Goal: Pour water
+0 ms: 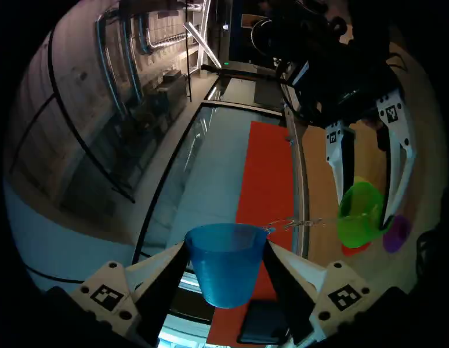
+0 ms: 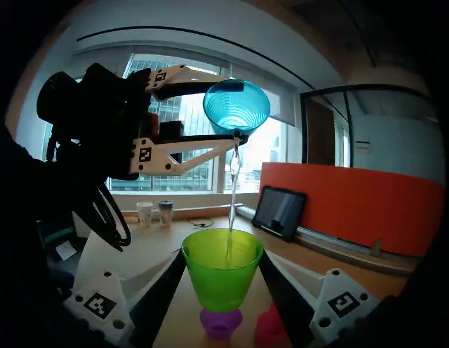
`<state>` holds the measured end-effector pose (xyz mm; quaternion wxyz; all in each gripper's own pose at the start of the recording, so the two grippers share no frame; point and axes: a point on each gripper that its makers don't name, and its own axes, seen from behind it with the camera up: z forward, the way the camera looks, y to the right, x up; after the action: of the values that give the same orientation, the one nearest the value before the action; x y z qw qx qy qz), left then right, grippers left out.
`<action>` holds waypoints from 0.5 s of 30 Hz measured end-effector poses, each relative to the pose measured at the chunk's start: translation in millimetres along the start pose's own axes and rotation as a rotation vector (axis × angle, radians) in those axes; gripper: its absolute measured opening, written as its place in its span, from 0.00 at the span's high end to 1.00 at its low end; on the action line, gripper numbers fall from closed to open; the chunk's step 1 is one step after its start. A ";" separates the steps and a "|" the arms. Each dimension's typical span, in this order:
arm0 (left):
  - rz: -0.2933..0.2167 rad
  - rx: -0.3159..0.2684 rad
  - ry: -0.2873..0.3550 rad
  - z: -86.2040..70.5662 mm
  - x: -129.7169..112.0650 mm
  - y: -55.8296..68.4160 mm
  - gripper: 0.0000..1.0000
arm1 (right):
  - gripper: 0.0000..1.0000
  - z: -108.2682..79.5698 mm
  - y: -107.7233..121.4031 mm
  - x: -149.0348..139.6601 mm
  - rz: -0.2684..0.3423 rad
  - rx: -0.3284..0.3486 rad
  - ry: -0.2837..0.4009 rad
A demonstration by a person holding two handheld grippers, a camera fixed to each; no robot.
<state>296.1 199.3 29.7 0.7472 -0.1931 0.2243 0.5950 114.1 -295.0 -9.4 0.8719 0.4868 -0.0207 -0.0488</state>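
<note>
My left gripper is shut on a blue plastic cup, held tipped on its side. In the right gripper view that blue cup hangs high, and a thin stream of water falls from its rim into a green cup. My right gripper is shut on this green cup and holds it upright just above the wooden table. The left gripper view shows the green cup between the right gripper's white fingers, with the water stream reaching it.
A purple cup and a pink cup stand on the table below the green cup. A dark tablet leans against an orange partition. Two small cups sit by the windows at the back.
</note>
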 end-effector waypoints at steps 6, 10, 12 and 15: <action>0.036 0.003 0.002 0.7 0.8 -0.9 0.14 | 0.09 -0.4 2.0 0.2 0.000 -0.004 0.002; 0.056 0.004 0.005 1.5 3.0 1.0 0.14 | 0.09 -0.2 2.5 0.1 0.001 -0.005 0.003; 0.068 0.004 0.007 1.9 4.5 1.5 0.14 | 0.09 0.2 3.0 0.0 0.002 -0.006 0.004; 0.088 0.006 0.010 2.3 7.0 1.3 0.14 | 0.09 0.7 3.5 0.5 0.003 -0.007 0.006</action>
<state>296.5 206.5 27.7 0.7197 -0.1837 0.2382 0.6257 114.8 -293.8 -6.1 0.8737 0.4839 -0.0186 -0.0461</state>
